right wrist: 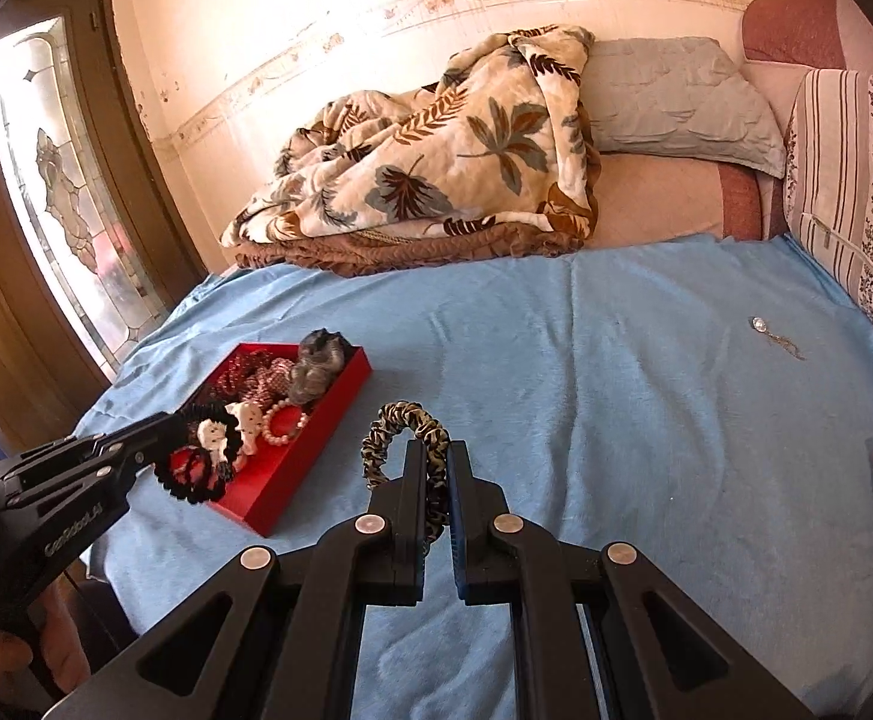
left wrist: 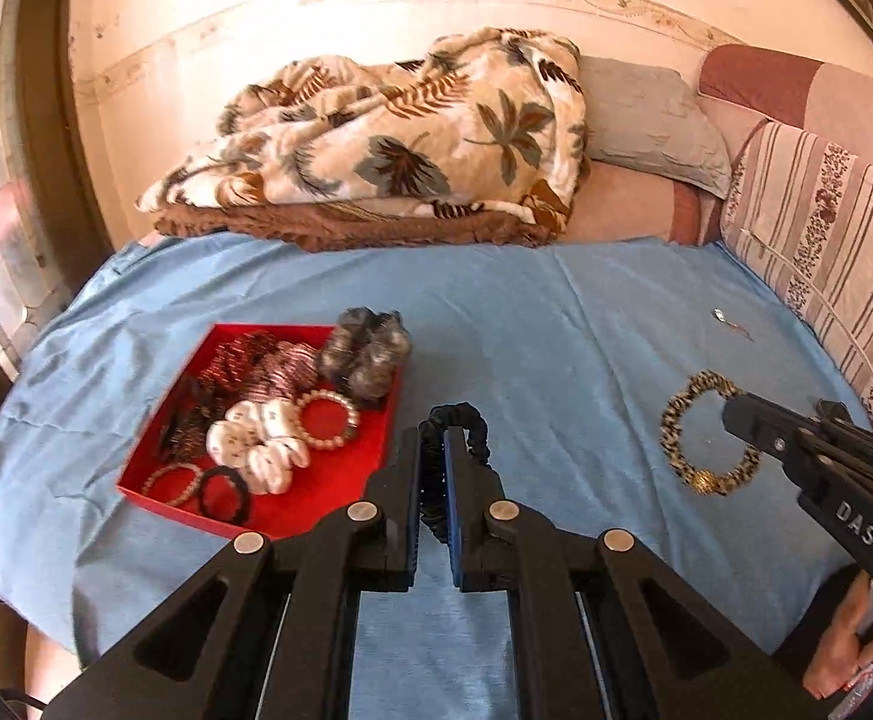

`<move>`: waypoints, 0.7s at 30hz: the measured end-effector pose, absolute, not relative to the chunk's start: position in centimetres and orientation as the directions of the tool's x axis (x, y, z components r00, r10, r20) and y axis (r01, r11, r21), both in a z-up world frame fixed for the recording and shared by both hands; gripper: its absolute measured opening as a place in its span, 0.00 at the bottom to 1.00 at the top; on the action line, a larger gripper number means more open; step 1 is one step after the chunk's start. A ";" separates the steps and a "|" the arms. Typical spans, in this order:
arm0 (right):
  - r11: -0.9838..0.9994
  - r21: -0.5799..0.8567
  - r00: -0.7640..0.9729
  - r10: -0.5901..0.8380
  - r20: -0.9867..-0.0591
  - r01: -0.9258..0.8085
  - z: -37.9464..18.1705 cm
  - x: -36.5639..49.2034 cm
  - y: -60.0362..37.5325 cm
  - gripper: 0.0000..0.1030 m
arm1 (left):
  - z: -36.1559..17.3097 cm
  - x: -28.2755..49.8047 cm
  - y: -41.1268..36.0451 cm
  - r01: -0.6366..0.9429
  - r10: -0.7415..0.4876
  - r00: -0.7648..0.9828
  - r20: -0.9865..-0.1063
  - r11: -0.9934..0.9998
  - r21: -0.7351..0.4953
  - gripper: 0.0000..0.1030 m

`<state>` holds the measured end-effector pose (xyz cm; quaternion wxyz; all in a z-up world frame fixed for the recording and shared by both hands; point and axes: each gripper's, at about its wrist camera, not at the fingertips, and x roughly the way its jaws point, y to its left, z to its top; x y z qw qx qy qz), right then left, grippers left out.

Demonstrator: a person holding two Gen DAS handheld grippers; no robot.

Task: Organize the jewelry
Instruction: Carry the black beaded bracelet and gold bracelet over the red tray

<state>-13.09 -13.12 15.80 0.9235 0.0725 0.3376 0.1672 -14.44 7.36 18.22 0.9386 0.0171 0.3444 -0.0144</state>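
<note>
Black ruched fabric, one scrunchie: the black scrunchie sits pinched between the fingers of the left gripper, jaws closed on it, held just beside the near right edge of the red tray.

Leopard-print fabric, one scrunchie: the leopard scrunchie is clamped in the right gripper, jaws closed on its band, apparently at or just above the blue sheet, well to the right of the tray.

Tray contents, already gathered: grey fur scrunchie propped on the far corner, red-and-white beaded bangles, a white scrunchie, a pearl bracelet, a second bead bracelet, a black hair tie, and dark items at the left wall too indistinct to name.

Outstanding: both held scrunchies are not yet in the tray. One small silver pendant on a fine chain lies loose far out on the sheet, well apart from everything.

Judgement: most of the sorting looks done; three pieces appear left to place.
</note>
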 end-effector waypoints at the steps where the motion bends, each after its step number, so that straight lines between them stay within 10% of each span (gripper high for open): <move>1: 0.933 0.247 0.716 0.360 -0.598 -0.262 16.0 -13.4 -12.9 0.07 | 18.4 -14.6 7.5 0.032 -0.008 0.768 -0.641 0.999 0.026 0.07; 21: 0.914 0.188 0.725 0.400 -0.560 -0.359 18.9 -17.2 -8.2 0.07 | 20.2 -17.0 11.2 -0.062 0.059 0.800 -0.597 0.998 0.016 0.07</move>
